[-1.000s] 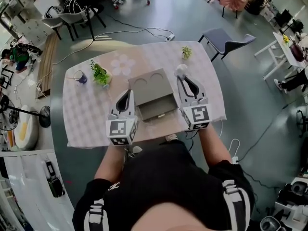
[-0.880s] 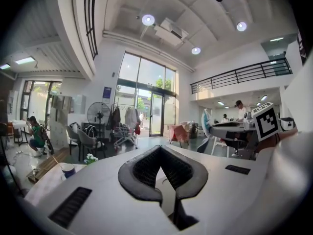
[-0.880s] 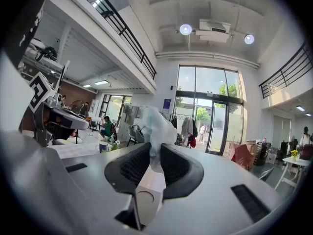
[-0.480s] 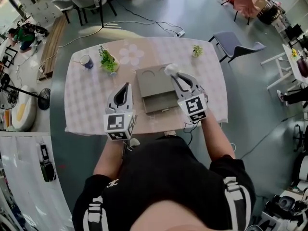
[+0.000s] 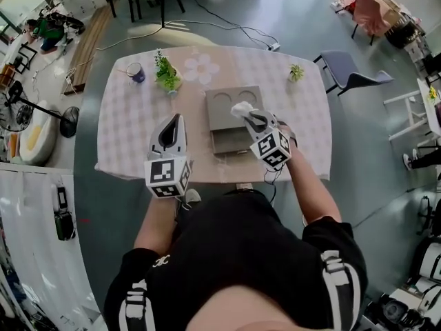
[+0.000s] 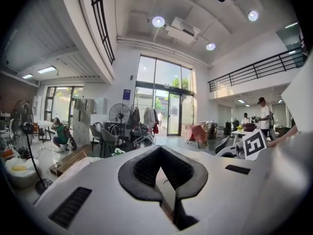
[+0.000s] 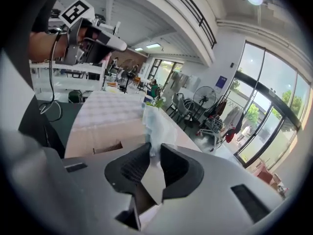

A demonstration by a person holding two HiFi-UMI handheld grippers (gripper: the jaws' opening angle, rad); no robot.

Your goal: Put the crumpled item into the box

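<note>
Progress: crumpled item [image 5: 240, 109] picked up, not yet boxed | Right gripper [image 5: 249, 118]: jaws pinch it over the box [image 5: 222, 105] at mid-desk [image 5: 127, 140] | Left gripper [image 5: 176, 118]: jaws together, empty, toward desk's front edge | Remaining: lower, release into box.

Table [image 5: 124, 140] bearing box [image 5: 231, 107], cup [image 5: 136, 72], plants [image 5: 167, 78]

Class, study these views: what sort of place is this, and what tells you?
Probably an open-plan studio or workshop hall: tall glass doors at the far end, a railed mezzanine above, and a standing fan on the bare floor.
</note>
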